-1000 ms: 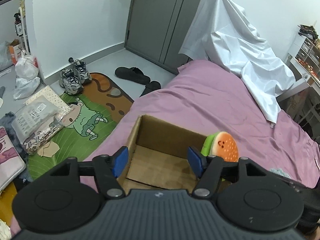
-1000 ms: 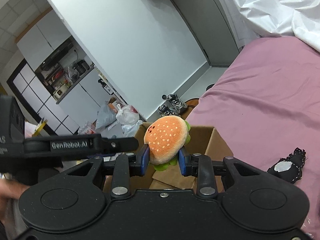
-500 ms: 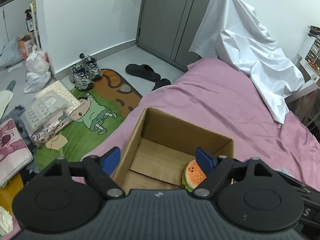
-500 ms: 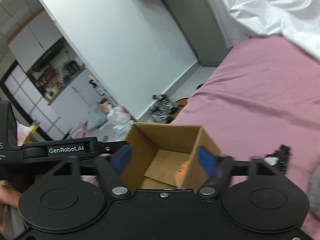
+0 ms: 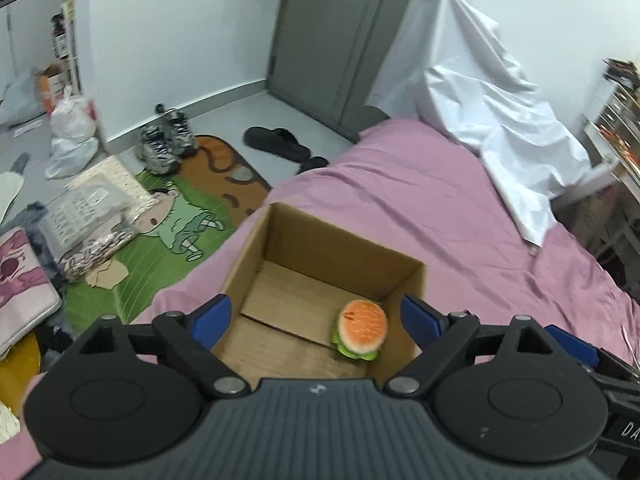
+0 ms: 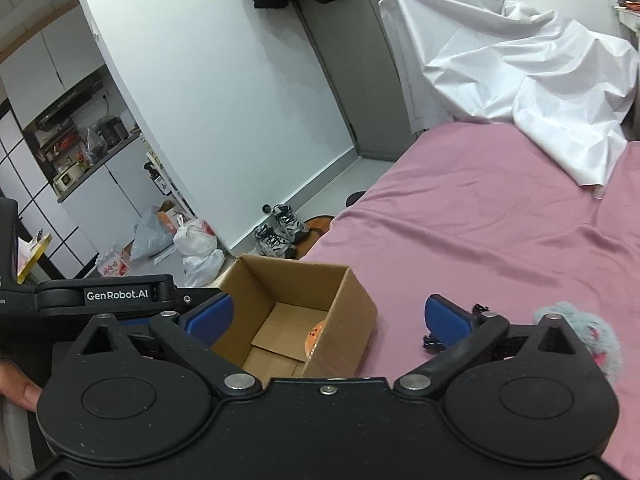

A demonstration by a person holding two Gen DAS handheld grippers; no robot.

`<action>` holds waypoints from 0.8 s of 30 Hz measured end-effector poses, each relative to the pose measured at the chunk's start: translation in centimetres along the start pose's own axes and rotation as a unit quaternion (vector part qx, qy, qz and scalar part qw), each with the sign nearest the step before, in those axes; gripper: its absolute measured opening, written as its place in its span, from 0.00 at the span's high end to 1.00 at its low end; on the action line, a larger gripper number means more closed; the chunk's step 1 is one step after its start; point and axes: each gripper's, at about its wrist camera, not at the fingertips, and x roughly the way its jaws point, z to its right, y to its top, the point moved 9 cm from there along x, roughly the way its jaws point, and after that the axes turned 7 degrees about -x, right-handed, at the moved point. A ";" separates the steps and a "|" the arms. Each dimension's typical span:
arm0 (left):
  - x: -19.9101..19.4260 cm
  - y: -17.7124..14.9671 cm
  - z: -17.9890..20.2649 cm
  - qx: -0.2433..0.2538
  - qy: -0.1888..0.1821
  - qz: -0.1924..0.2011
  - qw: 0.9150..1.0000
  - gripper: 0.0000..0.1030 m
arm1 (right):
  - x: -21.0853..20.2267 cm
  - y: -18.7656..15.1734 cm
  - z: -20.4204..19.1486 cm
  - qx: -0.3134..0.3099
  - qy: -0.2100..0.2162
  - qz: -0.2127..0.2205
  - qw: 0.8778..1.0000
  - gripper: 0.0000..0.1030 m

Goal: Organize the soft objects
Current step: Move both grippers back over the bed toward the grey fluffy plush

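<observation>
An open cardboard box [image 5: 280,236] stands on the pink bed [image 5: 420,200]. A plush hamburger toy [image 5: 362,334] lies inside it at the near right corner; only an orange sliver of the toy [image 6: 315,336] shows in the right wrist view, where the box [image 6: 344,320] sits just ahead. My left gripper [image 5: 316,316] is open and empty, above the box's near edge. My right gripper [image 6: 328,316] is open and empty, just behind the box. A grey fluffy toy [image 6: 584,320] and a small black toy [image 6: 430,340] lie on the bed to the right.
A white sheet [image 5: 492,100] drapes over something at the bed's far end. On the floor to the left lie a cartoon rug [image 5: 172,232], sneakers [image 5: 164,144], black slippers [image 5: 280,142], bags and packages. The other gripper's arm [image 6: 108,294] reaches in from the left.
My right gripper opened and let go of the hamburger toy, which dropped into the box. The right gripper then drew back from the box. My left gripper opened wider.
</observation>
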 end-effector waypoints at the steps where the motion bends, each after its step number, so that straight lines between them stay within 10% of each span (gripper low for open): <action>1: -0.2 0.0 0.3 0.000 -0.003 0.001 1.000 0.11 | -0.2 -0.1 0.1 -0.006 0.002 0.000 1.000 0.00; 24: -3.3 -2.1 4.4 0.037 -0.011 -0.023 0.999 0.02 | -6.0 -0.1 5.2 -0.031 -0.018 -0.001 0.999 0.00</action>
